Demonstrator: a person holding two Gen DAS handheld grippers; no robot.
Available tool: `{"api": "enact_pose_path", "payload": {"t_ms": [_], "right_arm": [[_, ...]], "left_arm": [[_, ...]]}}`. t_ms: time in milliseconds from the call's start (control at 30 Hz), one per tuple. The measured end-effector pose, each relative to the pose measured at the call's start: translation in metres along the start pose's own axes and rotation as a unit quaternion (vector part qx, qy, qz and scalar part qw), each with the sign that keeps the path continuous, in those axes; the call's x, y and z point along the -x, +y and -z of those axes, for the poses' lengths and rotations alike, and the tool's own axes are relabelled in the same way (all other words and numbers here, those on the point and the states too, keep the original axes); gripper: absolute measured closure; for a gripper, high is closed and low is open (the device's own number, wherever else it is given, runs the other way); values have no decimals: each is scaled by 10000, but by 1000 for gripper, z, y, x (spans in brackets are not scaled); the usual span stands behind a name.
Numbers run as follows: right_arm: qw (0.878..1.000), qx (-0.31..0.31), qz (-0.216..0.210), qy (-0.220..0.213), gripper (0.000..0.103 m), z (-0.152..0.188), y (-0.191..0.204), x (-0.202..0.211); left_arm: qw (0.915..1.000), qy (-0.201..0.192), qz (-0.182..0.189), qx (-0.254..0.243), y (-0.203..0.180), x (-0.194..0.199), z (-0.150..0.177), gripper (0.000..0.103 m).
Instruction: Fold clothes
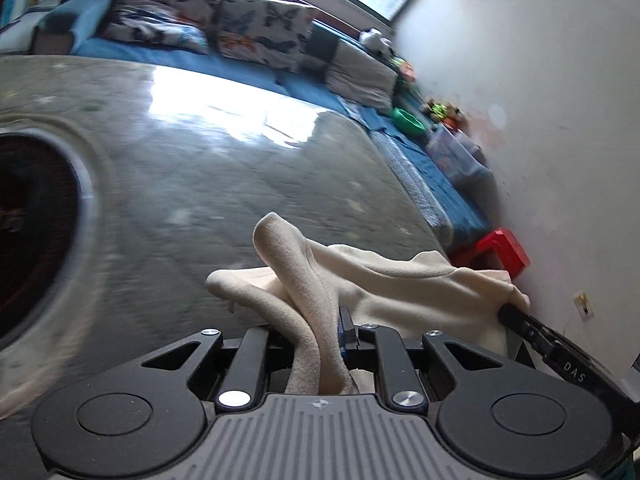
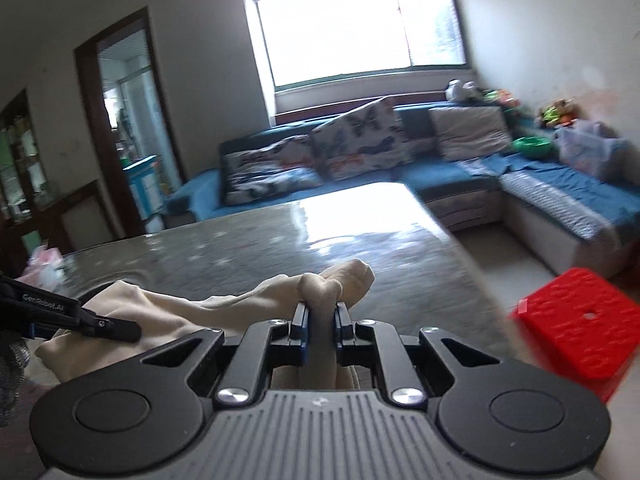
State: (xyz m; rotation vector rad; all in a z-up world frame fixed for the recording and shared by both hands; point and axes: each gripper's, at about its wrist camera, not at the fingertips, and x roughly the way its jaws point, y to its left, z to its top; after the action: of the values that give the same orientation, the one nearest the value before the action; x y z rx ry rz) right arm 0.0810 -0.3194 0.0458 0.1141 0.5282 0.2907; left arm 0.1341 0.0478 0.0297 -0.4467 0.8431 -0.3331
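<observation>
Looking along the left gripper (image 1: 320,332): jaws drawn nearly together and clamped on a bunched fold of cream fleece garment (image 1: 360,280), soft and thick, rising between the fingers and spilling forward and to the right. Raised off the grey polished stone tabletop (image 1: 208,184), with no part visibly flat on it in this view. Stretched rightward to the black tip of the right gripper (image 1: 516,316), which pinches the far bunch near the frame's right edge. Round dark recess with a metal ring (image 1: 36,232) set in the table at left; blue corner sofa with butterfly-print cushions (image 1: 256,32) behind; red plastic stool (image 1: 500,252) by the white wall

Looking along the right gripper (image 2: 320,316): jaws close together, pressed on a rolled knob of the same cream fleece (image 2: 332,284), blue pads visible at either side. Cloth trailing away to the left, sagging toward the table edge, to where the left gripper (image 2: 120,326) bites it low at left

Judged from both views: long axis of the garment running side to side between the two grippers, each holding one end, neither nearer the middle. Likely step: carrying it up and spreading it over the table ahead; equal tension across that axis the thing to watch, since a slack end would drag
</observation>
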Motion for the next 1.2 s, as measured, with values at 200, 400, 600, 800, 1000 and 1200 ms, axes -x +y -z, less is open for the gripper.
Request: {"api": "enact_pose_path", "payload": {"t_ms": [200,400,600,800,1000,1200], "right_arm": [[9989,-110,445,-26,92,-4,-34,1],[9966,-266,748,208,92,7,-60,-11],[9921,-387,1023,617,89,33,-77,-30],[9921,-331,1129,437,86,25,-80,-26],[9946,-349,748,632,83,24,-69,-48],[9925,-331,879,778,73,29,-66,-72]], "left_arm": [[9995,110,172,-251,-32,-31,-2,88],[9983,446,121,-360,-40,-57,7,86],[9967,622,-189,-479,-29,-58,17,71],[9969,363,-487,-505,-20,-46,8,60],[9970,245,-396,-625,-31,-49,1,62],[9942,295,-441,-938,-46,-70,1,62]]}}
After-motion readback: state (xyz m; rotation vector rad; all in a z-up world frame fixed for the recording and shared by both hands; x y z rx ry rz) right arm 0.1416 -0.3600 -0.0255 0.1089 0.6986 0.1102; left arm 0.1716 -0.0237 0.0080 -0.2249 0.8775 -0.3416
